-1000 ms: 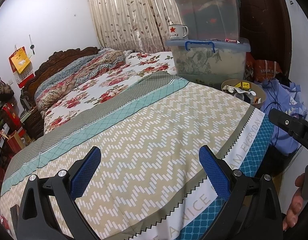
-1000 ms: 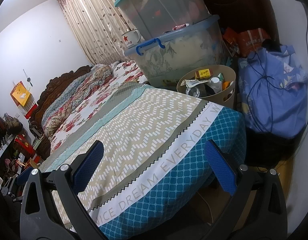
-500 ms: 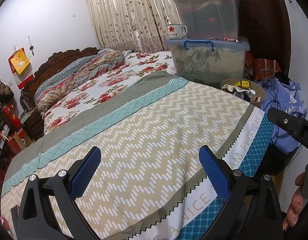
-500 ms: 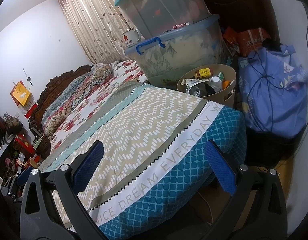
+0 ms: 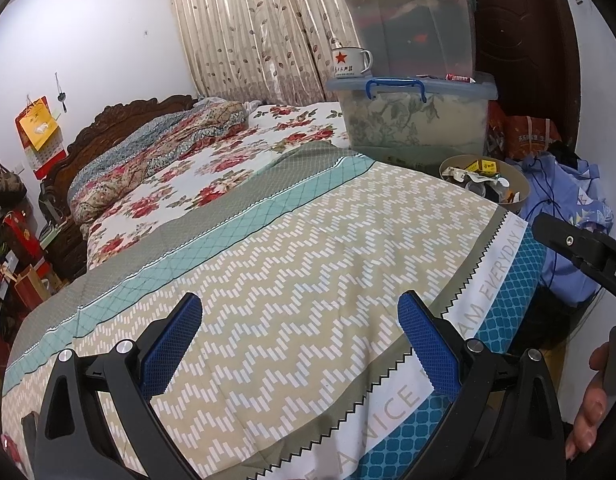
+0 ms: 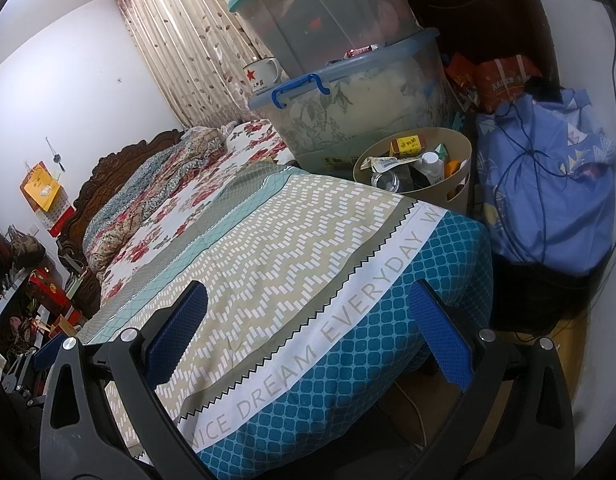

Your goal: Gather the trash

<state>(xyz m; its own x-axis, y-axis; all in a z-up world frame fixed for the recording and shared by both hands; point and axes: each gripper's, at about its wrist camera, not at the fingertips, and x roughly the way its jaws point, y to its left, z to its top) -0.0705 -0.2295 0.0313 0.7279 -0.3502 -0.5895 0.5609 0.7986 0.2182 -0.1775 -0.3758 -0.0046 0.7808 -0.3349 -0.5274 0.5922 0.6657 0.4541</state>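
- My left gripper (image 5: 299, 344) and right gripper (image 6: 308, 332) hover over the near bedspread (image 6: 275, 240), jaws apart, empty.
- The trash bin (image 6: 460, 152), far right beside the bed, already holds wrappers; the bedspread looks clear, collecting apparently done.

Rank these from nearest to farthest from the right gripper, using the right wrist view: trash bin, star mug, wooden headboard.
From the right gripper:
1. Trash bin, ahead right, past the bed's foot corner.
2. Star mug, beyond it, on the lower storage box's lid.
3. Wooden headboard, far left, at the bed's head.
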